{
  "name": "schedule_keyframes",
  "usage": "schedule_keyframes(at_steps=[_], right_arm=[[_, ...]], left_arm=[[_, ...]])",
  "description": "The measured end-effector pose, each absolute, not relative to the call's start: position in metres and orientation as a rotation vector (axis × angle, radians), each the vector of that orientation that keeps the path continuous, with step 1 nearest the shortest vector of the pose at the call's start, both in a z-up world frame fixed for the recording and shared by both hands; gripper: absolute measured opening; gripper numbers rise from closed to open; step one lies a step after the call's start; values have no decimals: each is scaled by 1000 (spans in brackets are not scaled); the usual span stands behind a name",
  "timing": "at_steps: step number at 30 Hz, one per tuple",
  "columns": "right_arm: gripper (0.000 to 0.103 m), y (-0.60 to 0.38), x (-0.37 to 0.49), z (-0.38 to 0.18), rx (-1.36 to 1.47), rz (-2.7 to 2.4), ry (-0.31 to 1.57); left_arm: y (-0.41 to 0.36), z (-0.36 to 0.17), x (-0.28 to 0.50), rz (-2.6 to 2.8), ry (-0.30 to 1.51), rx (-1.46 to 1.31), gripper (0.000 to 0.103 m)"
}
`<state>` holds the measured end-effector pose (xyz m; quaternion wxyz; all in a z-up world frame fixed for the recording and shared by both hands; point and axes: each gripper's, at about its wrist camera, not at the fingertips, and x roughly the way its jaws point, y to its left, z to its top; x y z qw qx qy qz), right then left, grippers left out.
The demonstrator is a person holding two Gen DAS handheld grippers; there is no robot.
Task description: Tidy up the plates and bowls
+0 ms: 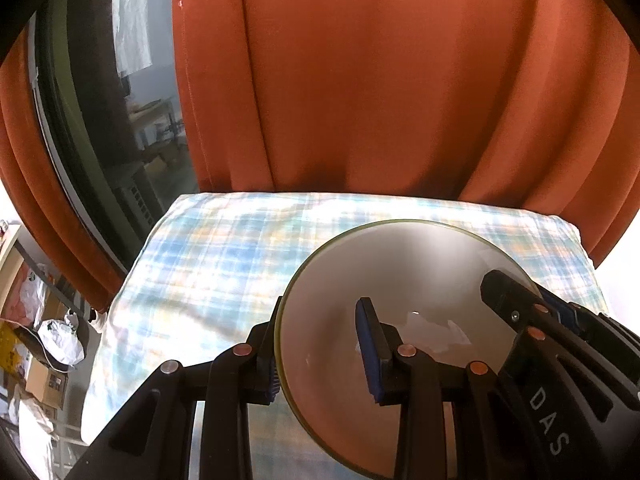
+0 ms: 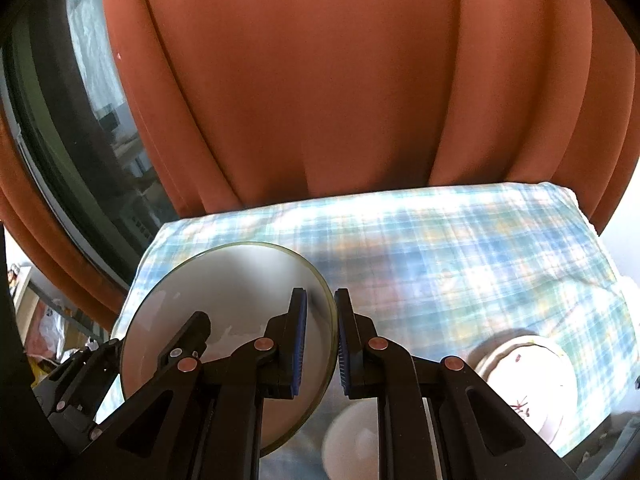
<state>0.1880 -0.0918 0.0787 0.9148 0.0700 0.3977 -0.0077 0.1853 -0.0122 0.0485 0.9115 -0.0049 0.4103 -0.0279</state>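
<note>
A pale bowl with a greenish rim (image 1: 400, 280) is held above the plaid-covered table (image 1: 224, 264). My left gripper (image 1: 320, 356) straddles its left rim, one finger outside and one inside, with a wide gap between the pads. My right gripper (image 2: 322, 340) is shut on the right rim of the same bowl (image 2: 240, 280). The right gripper also shows at the right in the left wrist view (image 1: 516, 304). A small white bowl (image 2: 352, 444) sits below the right gripper. A white floral plate (image 2: 532, 380) lies at the lower right.
An orange curtain (image 1: 380, 80) hangs right behind the table's far edge. A dark window (image 1: 100, 120) is at the left. Boxes and bags (image 1: 44, 340) crowd the floor left of the table.
</note>
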Motion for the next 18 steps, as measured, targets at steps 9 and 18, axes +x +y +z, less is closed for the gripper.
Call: schedule_keyframes(at_steps=[9,18], right_arm=[[17,-130,153,71,116,16,818],[17,-157,128,55,119,53,830]], left_arm=[[-43,45,153,-35,842,-25,32],[-66,27,129,-15,848,6,32]])
